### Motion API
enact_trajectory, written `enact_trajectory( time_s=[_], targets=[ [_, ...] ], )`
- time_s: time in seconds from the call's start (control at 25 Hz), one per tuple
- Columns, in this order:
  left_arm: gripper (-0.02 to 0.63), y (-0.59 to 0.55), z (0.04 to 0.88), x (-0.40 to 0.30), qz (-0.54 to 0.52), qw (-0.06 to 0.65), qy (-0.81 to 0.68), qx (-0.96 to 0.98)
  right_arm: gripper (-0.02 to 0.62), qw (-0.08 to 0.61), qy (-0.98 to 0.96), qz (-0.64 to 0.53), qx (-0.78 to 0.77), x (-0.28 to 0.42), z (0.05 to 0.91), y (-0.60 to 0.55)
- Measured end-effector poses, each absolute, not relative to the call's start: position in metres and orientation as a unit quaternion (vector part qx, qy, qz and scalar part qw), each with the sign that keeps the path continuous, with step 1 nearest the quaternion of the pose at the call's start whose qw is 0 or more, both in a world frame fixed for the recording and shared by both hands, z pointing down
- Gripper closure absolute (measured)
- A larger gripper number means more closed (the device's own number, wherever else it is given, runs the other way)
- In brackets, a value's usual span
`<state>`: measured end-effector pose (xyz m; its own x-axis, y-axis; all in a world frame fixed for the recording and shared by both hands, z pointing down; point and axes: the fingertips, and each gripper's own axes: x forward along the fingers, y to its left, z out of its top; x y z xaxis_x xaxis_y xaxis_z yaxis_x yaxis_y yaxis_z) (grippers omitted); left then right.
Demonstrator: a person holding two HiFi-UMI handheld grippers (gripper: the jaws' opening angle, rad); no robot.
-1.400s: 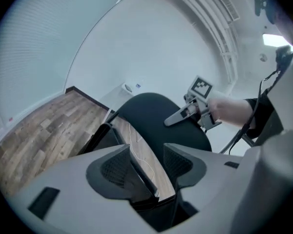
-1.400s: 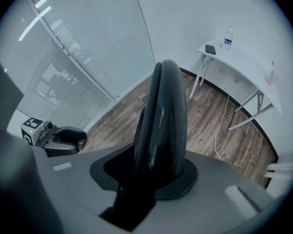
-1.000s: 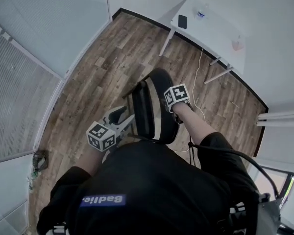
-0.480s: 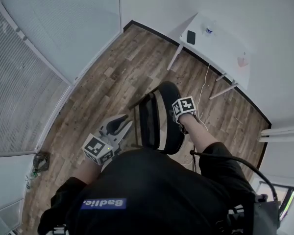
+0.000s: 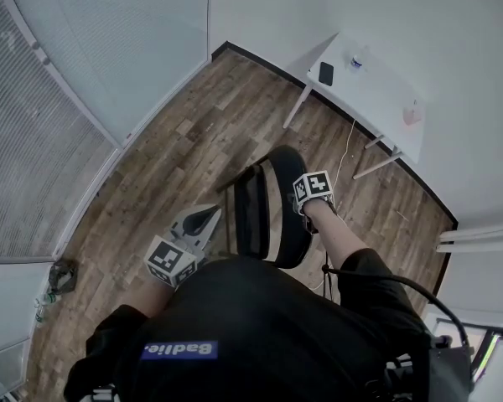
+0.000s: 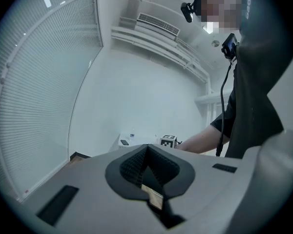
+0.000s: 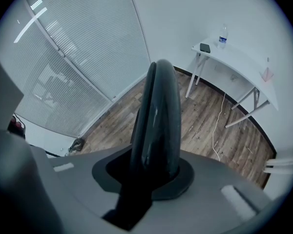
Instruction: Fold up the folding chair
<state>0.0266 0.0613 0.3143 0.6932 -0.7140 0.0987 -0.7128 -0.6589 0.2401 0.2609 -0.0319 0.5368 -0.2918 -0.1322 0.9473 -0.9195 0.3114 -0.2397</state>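
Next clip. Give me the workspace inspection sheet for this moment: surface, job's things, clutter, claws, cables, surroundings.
Surface: wood-plank floor.
Job's things: black folding chair, upright, its panels close together as seen from above.
Clutter: phone, bottle and a small pink item on the white table; a dark bundle on the floor by the blinds.
Claws: left claw shut, empty, apart from the chair; right claw closing, with the chair's padded edge between its jaws.
Cables: white cord trailing from the table onto the floor; black cable at the person's right side.
Surroundings: blinds on the left, white walls.
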Motion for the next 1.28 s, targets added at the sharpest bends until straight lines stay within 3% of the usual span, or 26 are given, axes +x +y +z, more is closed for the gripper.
enact_trajectory(
  time_s=[1.28],
  targets=[
    [0.6,0.068,0.326,0.034,0.016,0.137,-0.385,0.912,0.531,0.453,-0.668,0.438,0.395,0.268,0.537,-0.034]
  ],
)
